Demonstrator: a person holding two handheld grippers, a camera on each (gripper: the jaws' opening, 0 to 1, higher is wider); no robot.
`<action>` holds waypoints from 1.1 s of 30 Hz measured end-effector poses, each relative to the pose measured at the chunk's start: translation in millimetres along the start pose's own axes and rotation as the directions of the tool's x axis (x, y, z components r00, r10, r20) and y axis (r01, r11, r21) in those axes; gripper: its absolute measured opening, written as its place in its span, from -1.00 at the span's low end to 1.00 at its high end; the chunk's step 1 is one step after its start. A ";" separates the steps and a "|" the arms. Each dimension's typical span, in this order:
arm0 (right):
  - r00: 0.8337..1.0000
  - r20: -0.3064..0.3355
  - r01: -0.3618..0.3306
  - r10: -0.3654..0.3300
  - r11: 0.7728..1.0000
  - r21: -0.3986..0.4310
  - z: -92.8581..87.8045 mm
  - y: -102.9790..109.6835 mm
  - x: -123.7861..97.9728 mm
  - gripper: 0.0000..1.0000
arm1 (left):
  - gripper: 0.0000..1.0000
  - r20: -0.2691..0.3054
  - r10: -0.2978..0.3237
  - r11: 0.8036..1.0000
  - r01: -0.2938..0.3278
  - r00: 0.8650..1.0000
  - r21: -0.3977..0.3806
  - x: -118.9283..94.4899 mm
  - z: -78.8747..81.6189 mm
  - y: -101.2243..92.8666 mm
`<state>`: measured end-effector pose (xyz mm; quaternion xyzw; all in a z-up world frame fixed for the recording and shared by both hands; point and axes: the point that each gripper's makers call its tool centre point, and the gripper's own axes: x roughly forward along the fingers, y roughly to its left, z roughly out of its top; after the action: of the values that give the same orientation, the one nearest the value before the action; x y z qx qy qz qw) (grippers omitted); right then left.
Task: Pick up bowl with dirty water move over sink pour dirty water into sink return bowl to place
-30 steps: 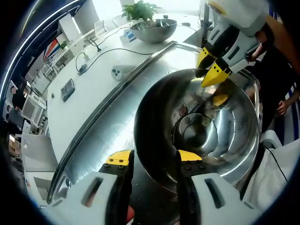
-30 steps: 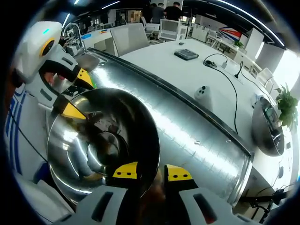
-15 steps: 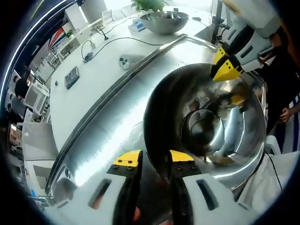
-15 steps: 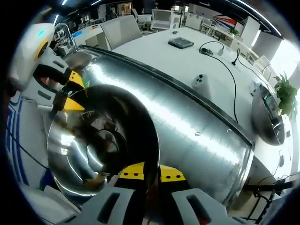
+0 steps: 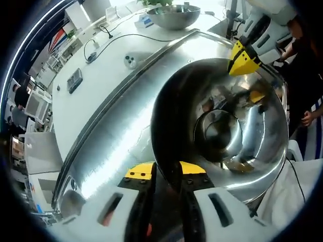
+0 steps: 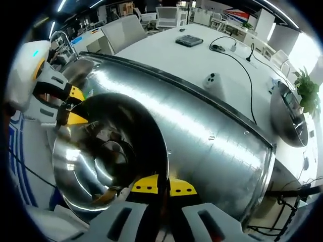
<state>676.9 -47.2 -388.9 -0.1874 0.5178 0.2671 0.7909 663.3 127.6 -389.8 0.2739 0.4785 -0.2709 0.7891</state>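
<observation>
Left gripper (image 5: 166, 170) pinched on the near rim of the steel bowl (image 5: 222, 126), yellow-tipped jaws pressed close with the thin rim caught between them; right gripper (image 6: 164, 185) clamped likewise on the opposite rim of the same bowl (image 6: 108, 151), jaws nearly together around the metal edge; bowl thus carried between the two grippers, tilted so that its shiny inside faced each camera, a small brownish residue seen low in the hollow in both views; whether any water remained could not be told.

In the left gripper view, the right gripper (image 5: 245, 53) seen at the far rim, ahead and to the right of the jaws; in the right gripper view, the left gripper (image 6: 65, 106) seen at the far rim, ahead and to the left.

Just behind the bowl, a long stainless sink surface (image 5: 121, 126), also seen beyond the jaws in the right gripper view (image 6: 202, 131); past it a white table (image 5: 96, 75), (image 6: 166, 55); on that table, well ahead of the left jaws, a second steel bowl (image 5: 173, 15); the same second bowl (image 6: 287, 113) far to the right of the right jaws, beside a green plant (image 6: 305, 91); a black cable (image 6: 242, 70), a small white device (image 6: 211, 80) and a dark keypad-like object (image 6: 189, 40) lying apart on the table.

No brand, label or writing legible anywhere.
</observation>
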 end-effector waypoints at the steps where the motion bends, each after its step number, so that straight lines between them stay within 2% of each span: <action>1: 1.000 -0.002 0.002 -0.002 1.000 0.003 0.2 -0.2 0.2 -1.00 | -0.87 0.002 -0.001 1.000 0.001 1.000 -0.008 0.0 0.7 -0.7; 4: 1.000 -0.003 0.002 -0.002 1.000 0.014 -0.3 -0.1 0.0 -1.00 | -0.89 -0.004 0.003 1.000 -0.003 1.000 -0.026 0.1 -0.1 0.5; 10: 1.000 0.007 0.001 -0.001 0.999 0.032 -0.3 -0.3 -0.6 -1.00 | -0.95 -0.010 0.002 0.992 -0.003 1.000 -0.130 0.1 -0.9 2.7; 16: 1.000 0.002 -0.005 0.005 0.998 0.065 -2.1 -0.3 -0.8 -1.00 | -1.00 -0.021 -0.004 0.969 -0.002 1.000 -0.248 1.6 -0.6 5.7; 21: 1.000 -0.005 -0.008 0.008 0.996 0.090 -2.8 -0.9 -0.4 -1.00 | -1.00 -0.027 -0.016 0.955 0.007 0.999 -0.296 2.0 -0.3 6.7; 27: 1.000 -0.013 -0.011 0.013 0.989 0.147 -2.8 -1.7 -0.2 -1.00 | -1.00 -0.034 -0.050 0.910 0.031 0.998 -0.413 2.4 -1.9 5.6; 30: 1.000 -0.015 -0.019 0.023 0.980 0.196 -3.2 -1.0 -0.3 -1.00 | -1.00 -0.037 -0.056 0.900 0.034 0.998 -0.435 2.1 -2.4 6.0; 33: 0.999 -0.013 -0.034 0.038 0.972 0.233 -3.6 -2.1 -0.1 -1.00 | -1.00 -0.027 -0.073 0.876 0.051 0.997 -0.480 2.4 -2.5 6.1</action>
<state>675.5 -50.9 -390.2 -0.0863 0.5557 0.2172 0.7978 666.9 133.2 -391.9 0.0608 0.5564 -0.1632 0.8125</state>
